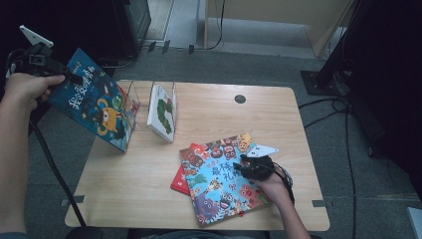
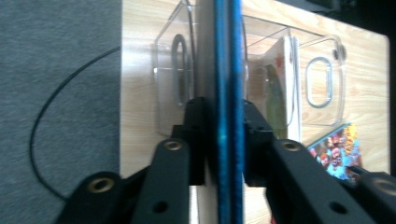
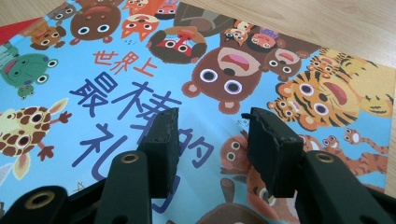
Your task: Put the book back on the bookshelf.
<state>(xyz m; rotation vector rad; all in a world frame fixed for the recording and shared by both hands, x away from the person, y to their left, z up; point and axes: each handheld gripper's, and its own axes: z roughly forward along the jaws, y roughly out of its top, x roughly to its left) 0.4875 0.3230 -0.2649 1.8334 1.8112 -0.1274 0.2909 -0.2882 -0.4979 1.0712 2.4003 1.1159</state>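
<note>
While held — four books (image 1: 94, 102), one clear rack (image 1: 133, 99), two grippers (image 1: 256, 167).

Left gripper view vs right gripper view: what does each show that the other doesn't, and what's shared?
Left gripper view only: the blue book edge-on between the left tongs, the clear acrylic rack with a white book standing in it, and grey carpet.
Right gripper view only: the right tongs, open, over the cover's blue lettering and a red book beneath.
Both: the animal-cover book and the wooden table.
</note>
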